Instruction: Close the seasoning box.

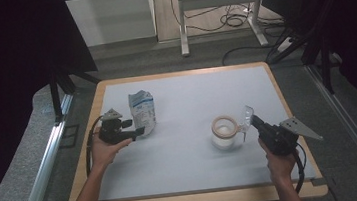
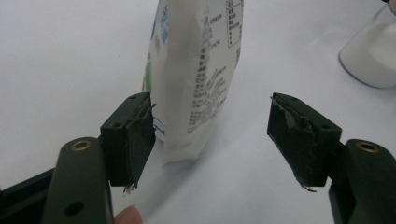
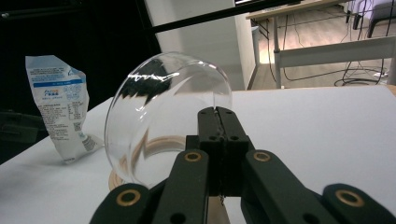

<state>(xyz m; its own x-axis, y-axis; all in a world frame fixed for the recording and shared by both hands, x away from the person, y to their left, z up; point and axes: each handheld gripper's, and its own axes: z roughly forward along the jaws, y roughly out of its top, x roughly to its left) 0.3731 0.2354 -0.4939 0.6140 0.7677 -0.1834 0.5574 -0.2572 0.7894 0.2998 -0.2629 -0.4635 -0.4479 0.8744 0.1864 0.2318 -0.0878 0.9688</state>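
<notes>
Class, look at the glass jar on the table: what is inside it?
The jar holds white powder, visible through its wall. Its clear lid is off, pinched in the right tongs. The fill level is unclear.

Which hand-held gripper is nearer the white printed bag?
Left. The left hand-held gripper is right at the white printed bag, its open jaws to either side of the bag's lower end. The right hand-held gripper is well across the table, beside the jar.

Dark curtains [image 1: 6, 63] at sides; grey floor [image 1: 162, 62]; white desk frame [image 1: 216, 1] with cables behind.
</notes>
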